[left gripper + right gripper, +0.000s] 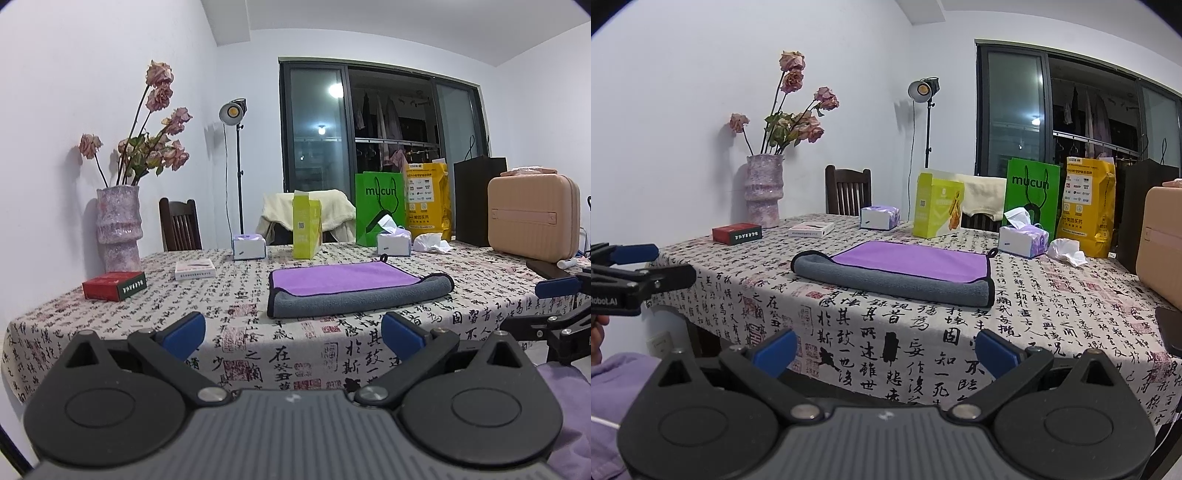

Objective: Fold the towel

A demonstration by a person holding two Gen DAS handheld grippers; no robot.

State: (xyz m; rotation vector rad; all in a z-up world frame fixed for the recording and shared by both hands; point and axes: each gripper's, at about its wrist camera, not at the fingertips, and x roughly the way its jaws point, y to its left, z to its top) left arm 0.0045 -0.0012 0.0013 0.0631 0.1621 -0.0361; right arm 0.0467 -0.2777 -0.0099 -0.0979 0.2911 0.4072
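Hovering off the near counter edge, the left hand-held gripper [293, 334] had its blue pads [184, 334] spread wide, nothing between them. The right hand-held gripper [886, 349] was the same: jaws wide apart, empty, also short of the edge. Each showed in the other's view at the frame side, fingers apart there too.

The towel [354, 290] lay flat on the counter [110, 317], well apart from both grippers, roughly centred ahead of them. It was folded: purple face up, grey underside rolled over along the near edge, dark piping round the border, a small hang loop [384, 257] at the far right corner.

Counter was covered by a cloth printed with black calligraphy and red seals.

Behind the towel:
- lime box [304, 225], upright
- two tissue boxes, one left of the lime box [249, 247], one right [393, 242]
- crumpled tissue [430, 243] just beside the right one
- green "mucun" bag [378, 206], yellow bag [428, 201]
- black bag [478, 199], tan case [533, 218] at far right

Left side: red box [113, 285], flat white box [195, 268], pink vase [119, 229] with dried roses.

Beyond the counter: a dark chair [180, 229], a lamp on a stand [232, 110], a dark window [380, 118].
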